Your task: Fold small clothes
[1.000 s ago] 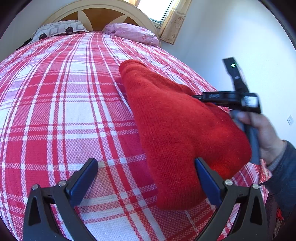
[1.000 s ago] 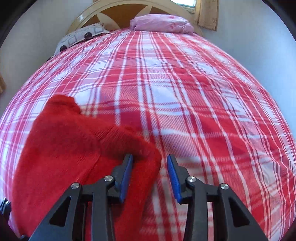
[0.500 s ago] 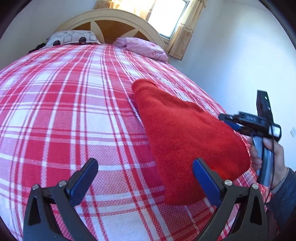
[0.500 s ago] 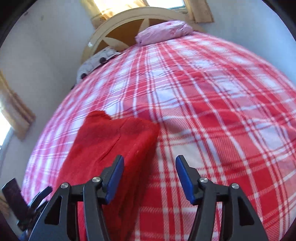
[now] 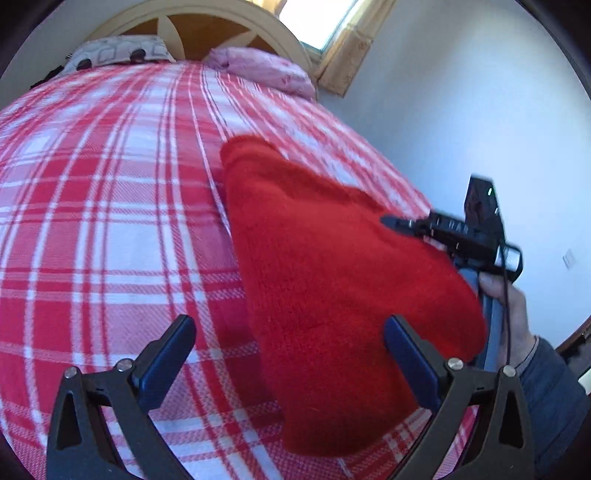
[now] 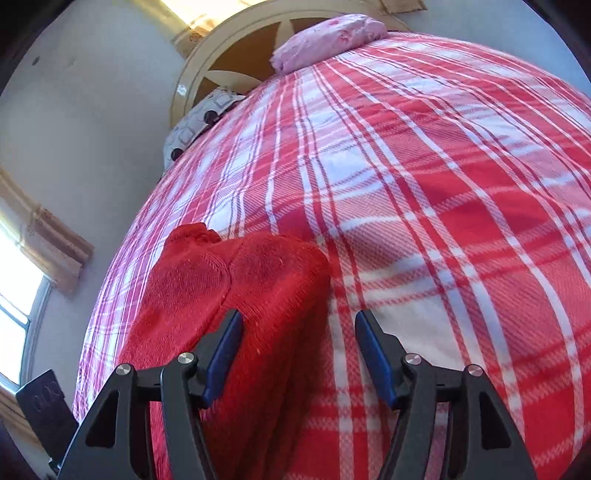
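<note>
A folded red knit garment [image 5: 332, 288] lies on the red-and-white plaid bedspread [image 5: 110, 229]. My left gripper [image 5: 288, 354] is open and empty; the garment's near end lies between its fingers, right finger [image 5: 410, 362] over the knit. My right gripper [image 6: 297, 358] is open and empty, just above the garment's right edge [image 6: 258, 295]; its left finger [image 6: 221, 354] is over the knit. The right gripper also shows in the left wrist view [image 5: 454, 236], held beside the garment's far right side.
A pink pillow [image 5: 266, 70] and a patterned pillow [image 5: 118, 55] lie at the headboard [image 5: 192, 22]. A white wall [image 5: 461, 110] runs close along the bed's right side. A window with curtains [image 6: 33, 258] shows to the left in the right wrist view.
My right gripper has opened, let go of the garment's fold and drawn back a little. The garment now lies flat. The left gripper stayed open and shifted slightly.
</note>
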Action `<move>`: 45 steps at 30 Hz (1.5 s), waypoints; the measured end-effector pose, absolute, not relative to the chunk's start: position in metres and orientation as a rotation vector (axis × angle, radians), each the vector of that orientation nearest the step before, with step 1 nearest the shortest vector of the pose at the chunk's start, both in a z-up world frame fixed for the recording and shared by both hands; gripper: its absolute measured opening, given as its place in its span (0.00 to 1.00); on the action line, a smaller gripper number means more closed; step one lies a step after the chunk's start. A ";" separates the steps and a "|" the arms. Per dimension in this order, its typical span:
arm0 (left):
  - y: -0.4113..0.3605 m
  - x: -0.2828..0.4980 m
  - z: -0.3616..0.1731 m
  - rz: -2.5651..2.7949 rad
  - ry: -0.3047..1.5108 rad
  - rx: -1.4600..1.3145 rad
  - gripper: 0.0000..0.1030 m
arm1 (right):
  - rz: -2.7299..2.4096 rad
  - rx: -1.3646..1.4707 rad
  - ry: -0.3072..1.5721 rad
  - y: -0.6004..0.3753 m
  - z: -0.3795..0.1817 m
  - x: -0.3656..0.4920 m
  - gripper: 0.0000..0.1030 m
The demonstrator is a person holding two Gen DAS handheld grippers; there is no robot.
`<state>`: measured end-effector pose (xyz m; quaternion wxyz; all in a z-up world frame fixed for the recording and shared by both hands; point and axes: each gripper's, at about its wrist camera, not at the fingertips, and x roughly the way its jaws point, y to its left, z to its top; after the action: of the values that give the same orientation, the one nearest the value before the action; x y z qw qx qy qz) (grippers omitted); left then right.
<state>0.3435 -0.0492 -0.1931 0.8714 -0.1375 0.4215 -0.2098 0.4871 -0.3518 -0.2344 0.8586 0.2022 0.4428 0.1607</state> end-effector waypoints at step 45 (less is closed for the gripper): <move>-0.060 0.327 -0.186 -0.569 0.859 -0.249 0.41 | 0.314 0.300 0.806 -0.313 -0.218 0.472 0.23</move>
<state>0.3267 -0.0600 -0.1862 0.8627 -0.1187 0.4098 -0.2715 0.4719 -0.3130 -0.2183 0.8970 0.1447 0.3892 0.1515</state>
